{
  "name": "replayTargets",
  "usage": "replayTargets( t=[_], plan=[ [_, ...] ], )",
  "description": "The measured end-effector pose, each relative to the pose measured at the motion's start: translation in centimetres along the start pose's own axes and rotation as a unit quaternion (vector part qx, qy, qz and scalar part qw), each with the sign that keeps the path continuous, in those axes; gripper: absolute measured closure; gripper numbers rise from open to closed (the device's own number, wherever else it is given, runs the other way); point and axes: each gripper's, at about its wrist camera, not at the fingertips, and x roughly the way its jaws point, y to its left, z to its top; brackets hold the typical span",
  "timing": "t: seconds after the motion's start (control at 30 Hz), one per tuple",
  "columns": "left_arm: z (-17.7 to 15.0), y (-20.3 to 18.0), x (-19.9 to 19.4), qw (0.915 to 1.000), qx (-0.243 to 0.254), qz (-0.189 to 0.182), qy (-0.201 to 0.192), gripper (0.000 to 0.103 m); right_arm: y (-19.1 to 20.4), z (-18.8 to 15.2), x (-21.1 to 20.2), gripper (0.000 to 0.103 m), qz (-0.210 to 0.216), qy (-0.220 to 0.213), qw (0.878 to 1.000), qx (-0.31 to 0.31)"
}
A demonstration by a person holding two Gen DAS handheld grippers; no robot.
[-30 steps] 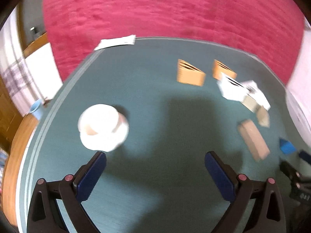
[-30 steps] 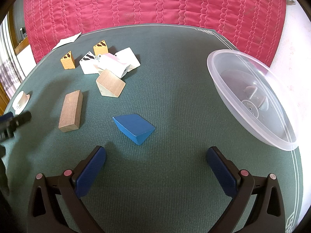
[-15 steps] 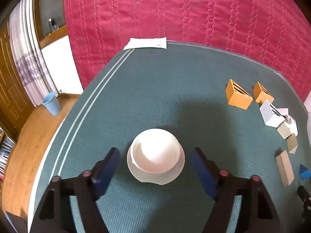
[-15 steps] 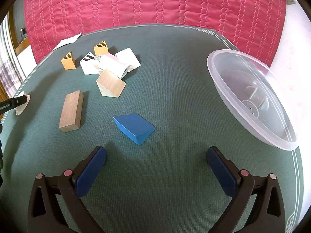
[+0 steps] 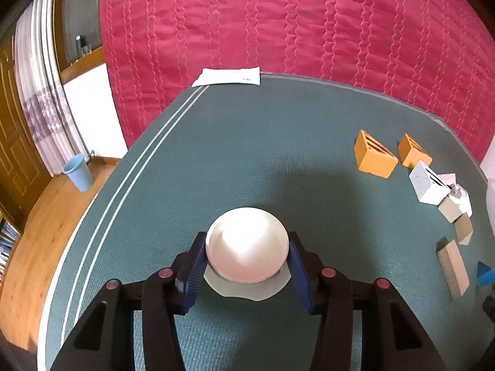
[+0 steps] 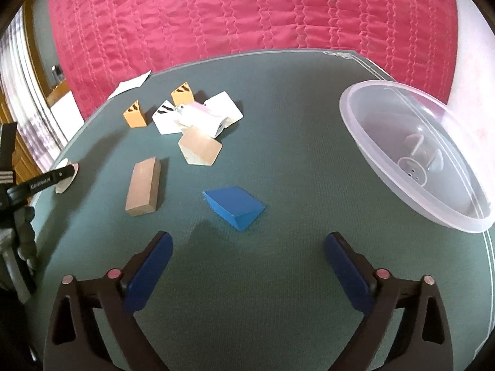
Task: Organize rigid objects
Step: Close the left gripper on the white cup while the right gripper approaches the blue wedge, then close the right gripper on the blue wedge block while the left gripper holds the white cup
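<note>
1. Currently, the left gripper [image 5: 247,266] sits at lower centre of the left view with both blue pads pressed against the sides of a white bowl [image 5: 247,249]. The pinch appears complete; the bowl's rim fills the gap between the pads.
2. Beneath the bowl lies a pale flat piece [image 5: 247,289], visible at lower centre. Whether it is attached to the bowl or loose cannot be told.
3. The right gripper [image 6: 247,273] hangs at the bottom of the right view with its fingers spread wide and nothing between them.
4. Ahead of it, at centre frame, lies a blue wedge [image 6: 234,206]. Left of that lies a tan block [image 6: 143,191].
5. A cluster of orange, white and tan blocks [image 6: 188,117] occupies the upper left of the right view, several touching or overlapping.
6. A clear tub [image 6: 414,157] stands at the right edge, well apart from the left gripper's bowl. It is the probable destination.
7. Risk: the bowl wall is round and smooth, and the pads contact only a narrow part of it. A lift with any tilt may let it rotate or slip out.
8. Risk: if the flat piece is loose, it may stay behind or drop mid-carry.
9. Risk: the carry path toward the tub crosses the scattered blocks. A low carry may knock them.
10. Risk: the two grippers may collide if both move toward the centre.
</note>
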Motion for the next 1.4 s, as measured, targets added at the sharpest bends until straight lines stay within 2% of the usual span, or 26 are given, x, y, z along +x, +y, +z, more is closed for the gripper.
replayTargets(
  t=[0.3, 0.43, 0.57, 0.67, 0.8, 0.93, 1.2, 1.4],
  plan=[
    [0.2, -0.6, -0.7, 0.9999, 0.003, -0.010, -0.007, 0.051, 0.7, 0.7, 0.4, 0.027, -0.006, 0.004, 1.000, -0.001],
    [0.0, -1.2, -1.0, 0.9998, 0.001, -0.020, -0.004, 0.051, 0.3, 1.8, 0.8, 0.035, 0.001, 0.013, 0.999, 0.037],
    [-0.2, -2.1, -1.3, 0.9994, 0.010, -0.034, -0.006, 0.051, 0.8, 2.3, 1.3, 0.043, -0.017, 0.015, 0.998, 0.052],
    [-0.4, -2.8, -1.5, 0.9989, 0.018, -0.043, -0.007, 0.051, 1.0, 2.6, 1.6, 0.054, -0.031, 0.010, 0.998, 0.059],
    [-0.6, -3.3, -1.6, 0.9985, 0.022, -0.050, -0.006, 0.051, 1.8, 2.5, 1.8, 0.062, -0.049, 0.004, 0.998, 0.044],
    [-0.5, -3.5, -1.8, 0.9983, 0.021, -0.053, -0.008, 0.051, 2.0, 2.0, 1.4, 0.063, -0.048, 0.000, 0.998, 0.034],
    [-0.6, -4.4, -2.3, 0.9979, 0.026, -0.059, -0.007, 0.051, 1.0, 1.1, 0.1, 0.064, -0.022, -0.005, 0.998, 0.053],
    [-0.4, -5.8, -3.1, 0.9968, 0.039, -0.069, -0.011, 0.051, 0.1, 1.3, -1.8, 0.064, -0.009, -0.031, 0.997, 0.065]
  ],
)
